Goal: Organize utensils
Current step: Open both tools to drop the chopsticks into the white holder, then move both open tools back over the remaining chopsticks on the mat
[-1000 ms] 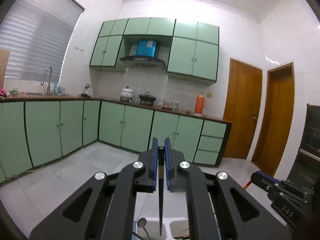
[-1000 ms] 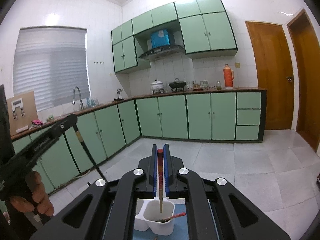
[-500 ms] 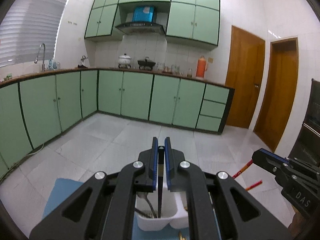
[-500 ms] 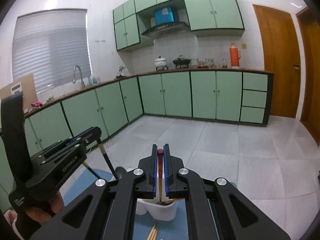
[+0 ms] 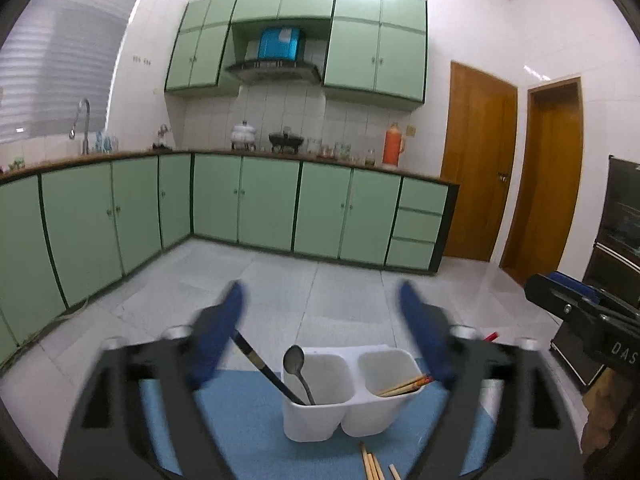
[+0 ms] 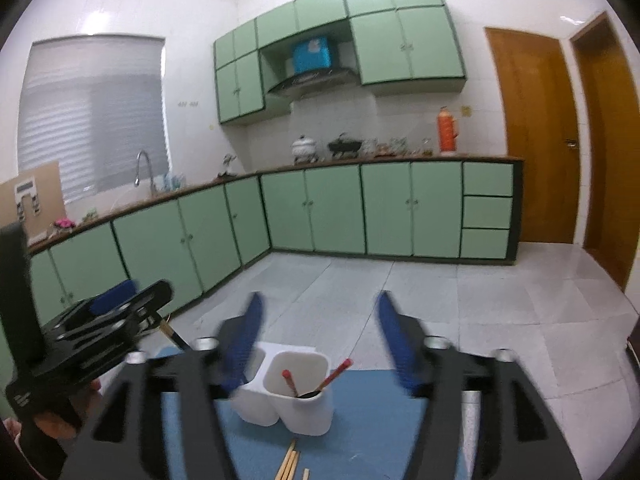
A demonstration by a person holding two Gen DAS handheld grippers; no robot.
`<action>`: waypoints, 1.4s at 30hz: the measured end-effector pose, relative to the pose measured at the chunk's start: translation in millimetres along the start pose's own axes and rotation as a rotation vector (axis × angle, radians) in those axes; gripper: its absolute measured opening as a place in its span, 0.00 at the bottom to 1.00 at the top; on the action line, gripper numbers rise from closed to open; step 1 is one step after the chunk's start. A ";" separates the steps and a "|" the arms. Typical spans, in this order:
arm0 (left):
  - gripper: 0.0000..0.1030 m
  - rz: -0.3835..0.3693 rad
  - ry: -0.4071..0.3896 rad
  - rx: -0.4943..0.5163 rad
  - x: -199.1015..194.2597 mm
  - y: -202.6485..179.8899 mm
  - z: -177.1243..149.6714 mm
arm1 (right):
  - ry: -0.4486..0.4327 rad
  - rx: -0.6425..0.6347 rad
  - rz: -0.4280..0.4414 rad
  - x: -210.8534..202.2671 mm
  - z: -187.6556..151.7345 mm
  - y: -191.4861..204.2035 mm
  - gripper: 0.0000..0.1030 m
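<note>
In the left wrist view, the left hand-held gripper [image 5: 320, 328] hangs spread wide and holding nothing above a white two-compartment utensil holder [image 5: 348, 408] standing on a blue mat [image 5: 240, 420] over the tabletop. A metal spoon [image 5: 298, 372] and a dark-handled utensil [image 5: 264, 372] lean out of the left compartment toward the left, while red-tipped chopsticks [image 5: 404, 386] rest low in the right compartment. More loose chopsticks [image 5: 372, 464] lie on the mat on the near side of the holder, and the right hand-held gripper [image 5: 580, 320] shows at the right edge. The dark handle leans close beside the left blue finger, so a careless sweep could, by the look of it, catch it and tip the light holder. In the right wrist view, the right hand-held gripper [image 6: 318, 340] is likewise wide apart and empty, poised over the holder [image 6: 292, 396], where two red-tipped sticks [image 6: 316, 376] stand tilted in the nearer compartment. The left hand-held gripper [image 6: 116, 312] appears at the left, with the dark handle just under it. Loose chopsticks [image 6: 290, 462] wait on the mat [image 6: 380, 420] at the near edge; thin and flat, they would likely be hard to pinch, and a slipped grasp could roll them off the mat or nudge the holder.
</note>
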State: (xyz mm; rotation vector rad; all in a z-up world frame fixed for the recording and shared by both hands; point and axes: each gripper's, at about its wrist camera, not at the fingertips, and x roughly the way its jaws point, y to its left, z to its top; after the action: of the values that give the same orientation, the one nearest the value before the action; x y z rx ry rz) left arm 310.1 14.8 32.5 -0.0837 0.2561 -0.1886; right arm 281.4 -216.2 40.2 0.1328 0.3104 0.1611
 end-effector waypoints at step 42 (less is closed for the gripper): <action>0.92 0.022 0.405 0.070 -118.3 -4.8 -204.1 | 0.383 0.000 0.000 -115.5 -236.4 21.7 0.58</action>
State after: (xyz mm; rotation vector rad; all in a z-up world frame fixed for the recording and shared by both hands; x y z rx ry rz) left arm 143.9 21.4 -134.9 0.0282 0.6530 -0.1915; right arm 95.7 -190.6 -145.6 0.1017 0.6917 0.1863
